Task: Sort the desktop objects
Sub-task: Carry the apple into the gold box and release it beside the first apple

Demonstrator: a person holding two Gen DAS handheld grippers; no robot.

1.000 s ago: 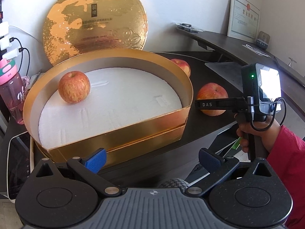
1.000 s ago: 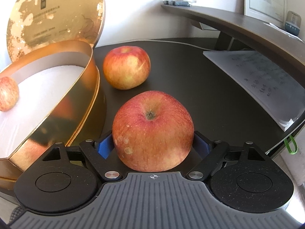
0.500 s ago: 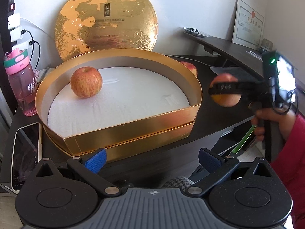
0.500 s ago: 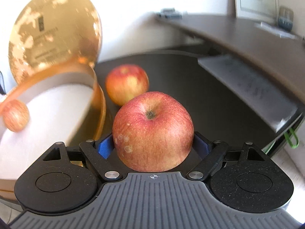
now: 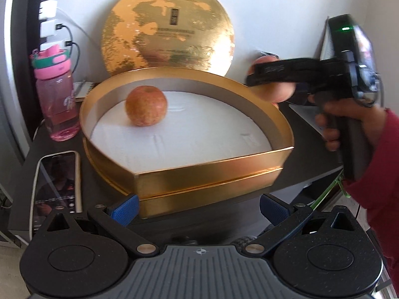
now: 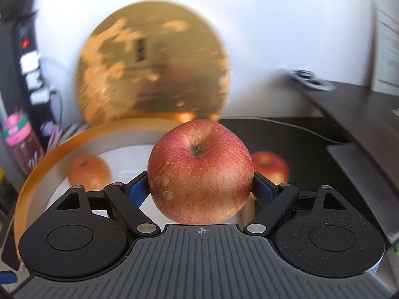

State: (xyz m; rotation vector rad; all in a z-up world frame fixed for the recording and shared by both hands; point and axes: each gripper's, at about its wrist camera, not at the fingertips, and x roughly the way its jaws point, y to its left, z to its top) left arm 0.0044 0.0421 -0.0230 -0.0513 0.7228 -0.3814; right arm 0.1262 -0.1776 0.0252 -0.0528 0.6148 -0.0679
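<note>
Gripping a red apple (image 6: 199,177) between its blue pads (image 6: 136,189), the right gripper (image 6: 199,186) has its jaws closed against both sides of the fruit, stem facing the camera, and holds it in the air at the far right rim of the gold box (image 5: 212,174). From the left wrist view that gripper (image 5: 271,84) is blurred, with a hand (image 5: 349,122) in a red sleeve (image 5: 376,172) wrapped round its handle. The box sits on the dark surface (image 6: 299,144), and a second apple (image 5: 146,106) rests on its white lining toward the back left. A third apple (image 6: 270,168) lies on the surface outside the box, to the right. The round gold lid (image 5: 169,30) stands upright against the wall behind. The left gripper (image 5: 199,208) hangs before the box's front wall, jaws spread wide with nothing between them. A pink bottle (image 5: 56,97) and a phone (image 5: 56,191) lie left of the box.
</note>
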